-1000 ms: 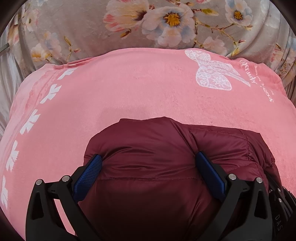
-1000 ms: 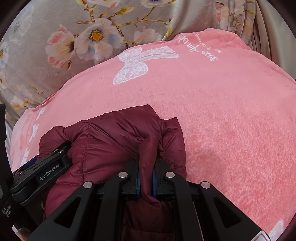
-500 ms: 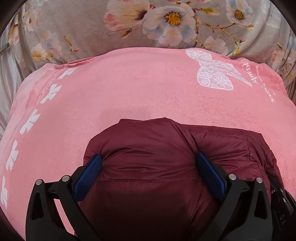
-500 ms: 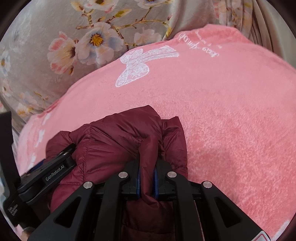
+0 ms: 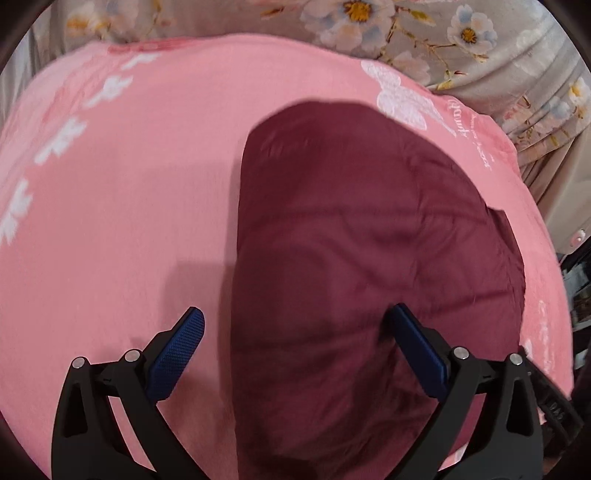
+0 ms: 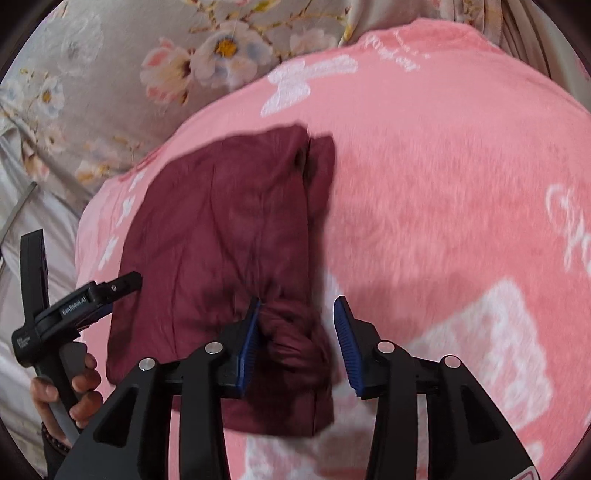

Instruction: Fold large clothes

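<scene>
A dark red puffer jacket (image 5: 354, 251) lies folded into a compact bundle on a pink fleece blanket (image 5: 122, 192). My left gripper (image 5: 295, 332) is open and raised above the jacket's near left edge, touching nothing. In the right wrist view the same jacket (image 6: 221, 236) lies flat, and my right gripper (image 6: 297, 321) is open, its blue pads either side of a bunched corner of the fabric without clamping it. The left gripper's body (image 6: 77, 302) shows at the left there, held by a hand.
The pink blanket (image 6: 443, 206) with white butterfly and lettering prints covers a bed. A grey floral sheet (image 5: 443, 33) lies beyond it, also visible in the right wrist view (image 6: 110, 74). The blanket's edge drops off at the right (image 5: 546, 229).
Both grippers have lifted up and back from the jacket. The right gripper opened and let go of the fold. The jacket now lies flat on the blanket.
</scene>
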{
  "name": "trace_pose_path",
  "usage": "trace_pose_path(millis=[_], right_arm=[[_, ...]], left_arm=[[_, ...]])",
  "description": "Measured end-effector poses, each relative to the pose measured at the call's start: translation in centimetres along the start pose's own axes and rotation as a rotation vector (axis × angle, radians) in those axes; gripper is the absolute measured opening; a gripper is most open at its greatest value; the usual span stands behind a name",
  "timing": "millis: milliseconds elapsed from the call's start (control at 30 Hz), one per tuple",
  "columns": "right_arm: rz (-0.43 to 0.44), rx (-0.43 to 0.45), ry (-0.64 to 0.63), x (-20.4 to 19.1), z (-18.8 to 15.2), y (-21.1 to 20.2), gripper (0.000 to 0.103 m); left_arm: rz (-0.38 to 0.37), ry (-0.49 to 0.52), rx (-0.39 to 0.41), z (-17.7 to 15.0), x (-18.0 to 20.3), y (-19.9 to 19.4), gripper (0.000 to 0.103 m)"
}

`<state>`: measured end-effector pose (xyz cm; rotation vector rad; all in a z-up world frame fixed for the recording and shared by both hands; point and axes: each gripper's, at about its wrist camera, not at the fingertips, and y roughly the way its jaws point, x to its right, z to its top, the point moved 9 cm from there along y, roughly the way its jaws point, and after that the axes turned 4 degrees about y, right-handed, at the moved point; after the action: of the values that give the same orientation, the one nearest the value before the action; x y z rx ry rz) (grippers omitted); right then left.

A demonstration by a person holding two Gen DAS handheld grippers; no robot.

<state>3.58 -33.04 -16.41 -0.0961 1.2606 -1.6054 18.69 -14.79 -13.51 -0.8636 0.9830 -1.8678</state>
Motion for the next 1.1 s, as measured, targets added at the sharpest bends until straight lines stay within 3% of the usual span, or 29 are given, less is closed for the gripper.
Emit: trace_pose_path(millis=[67, 100, 167, 333, 500, 667, 733, 833, 900, 967, 1100], right_arm=[[0.004, 0.006, 0.019, 0.3, -0.9, 0.0, 0.032], [0.005, 0.022, 0.031, 0.4, -1.2, -0.1, 0.021], [0.007, 0.053, 0.05, 0.3, -1.4, -0.8, 0.012], [0.04, 0.08, 0.068, 0.1, -2.2, -3.0, 0.01], [0.11, 0.023, 0.185, 2.3, -3.5, -1.4, 0.022], [0.116, 0.0, 0.165, 1.3, -3.0, -1.1, 0.036], [0.109, -0.009, 0.157, 1.0, -2.7, -1.0, 0.037], [0.132, 0.006, 0.196, 1.3, -2.0, -2.3, 0.041], [0.171, 0.028, 0.201, 1.2, -1.2, -3.2, 0.058], [0.216, 0.048, 0.202, 0.8, 0.0, -3.6, 0.066], [0.223, -0.004, 0.189, 0.0, 1.0, -0.9, 0.069]], left_arm=[[-0.055, -0.059, -0.024, -1.3, -0.5, 0.3, 0.098], [-0.08, -0.086, -0.033, -1.7, -0.6, 0.4, 0.098], [-0.094, -0.106, -0.036, -2.1, -0.9, 0.4, 0.098], [-0.072, -0.056, -0.025, -2.4, -0.6, 0.2, 0.098], [-0.052, -0.029, -0.001, -2.3, 0.0, 0.3, 0.098], [-0.065, -0.034, -0.002, -2.3, -0.3, 0.5, 0.098], [-0.073, -0.036, -0.005, -2.3, -0.5, 0.4, 0.098], [-0.107, -0.049, -0.026, -2.0, -0.9, 0.1, 0.098], [-0.14, -0.072, -0.032, -1.7, -1.3, 0.0, 0.098], [-0.163, -0.089, -0.038, -1.3, -1.5, 0.2, 0.098], [-0.188, -0.087, -0.04, -0.8, -1.2, 0.7, 0.098]])
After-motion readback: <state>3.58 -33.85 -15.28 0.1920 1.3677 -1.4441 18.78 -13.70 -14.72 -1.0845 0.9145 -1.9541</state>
